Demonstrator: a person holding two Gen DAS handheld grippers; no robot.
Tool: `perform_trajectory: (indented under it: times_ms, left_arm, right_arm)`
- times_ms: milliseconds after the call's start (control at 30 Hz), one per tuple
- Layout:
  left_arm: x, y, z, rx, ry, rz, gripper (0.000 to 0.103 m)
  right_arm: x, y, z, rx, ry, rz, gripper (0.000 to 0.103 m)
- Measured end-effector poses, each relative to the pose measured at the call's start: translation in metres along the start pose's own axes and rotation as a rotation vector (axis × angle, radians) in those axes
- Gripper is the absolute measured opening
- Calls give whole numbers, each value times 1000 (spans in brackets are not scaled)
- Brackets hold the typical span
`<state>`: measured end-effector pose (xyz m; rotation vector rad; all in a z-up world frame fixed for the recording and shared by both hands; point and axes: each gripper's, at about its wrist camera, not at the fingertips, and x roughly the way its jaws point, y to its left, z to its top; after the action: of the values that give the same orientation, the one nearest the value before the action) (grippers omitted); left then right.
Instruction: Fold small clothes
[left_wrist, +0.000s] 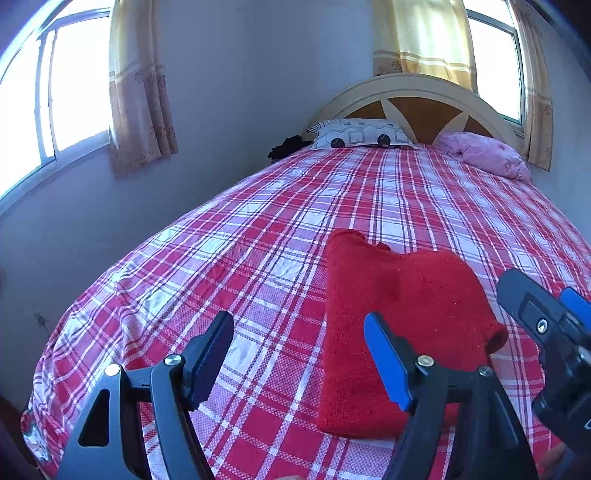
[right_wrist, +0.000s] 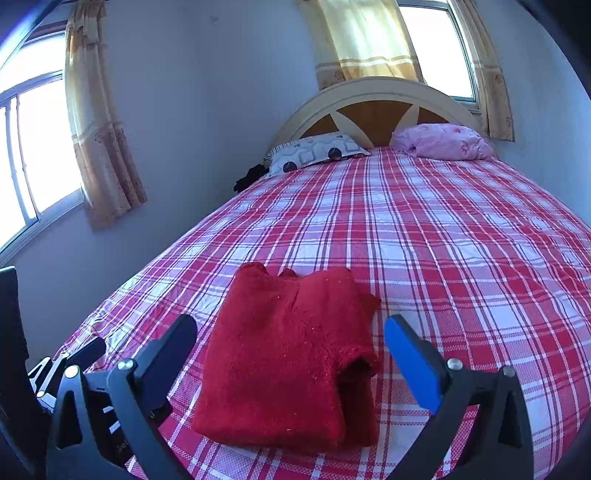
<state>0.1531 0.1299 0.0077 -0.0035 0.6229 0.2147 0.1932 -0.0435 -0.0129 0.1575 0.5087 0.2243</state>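
Right wrist view: red sweater (right_wrist: 288, 354) lies folded on plaid bed (right_wrist: 461, 240). Right tongs (right_wrist: 291, 354) apart, empty; left tongs (left_wrist: 299, 362) apart, apparently clear of cloth.

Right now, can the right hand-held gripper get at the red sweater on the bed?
Probably yes. The right hand-held gripper is open, with the folded red sweater directly ahead between its fingers and nothing in the way.
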Motion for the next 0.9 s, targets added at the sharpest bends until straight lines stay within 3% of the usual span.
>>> perform_trajectory:
  times_ms: [533,900]
  left_arm:
    - [-1,-1,1,-7,1,3,74]
    - [-3,3,2,-47,-11,-44,74]
  right_arm:
    - [0,2,-2,1,-6,-7,103]
    - [-1,1,-4,10,-3,-3,103]
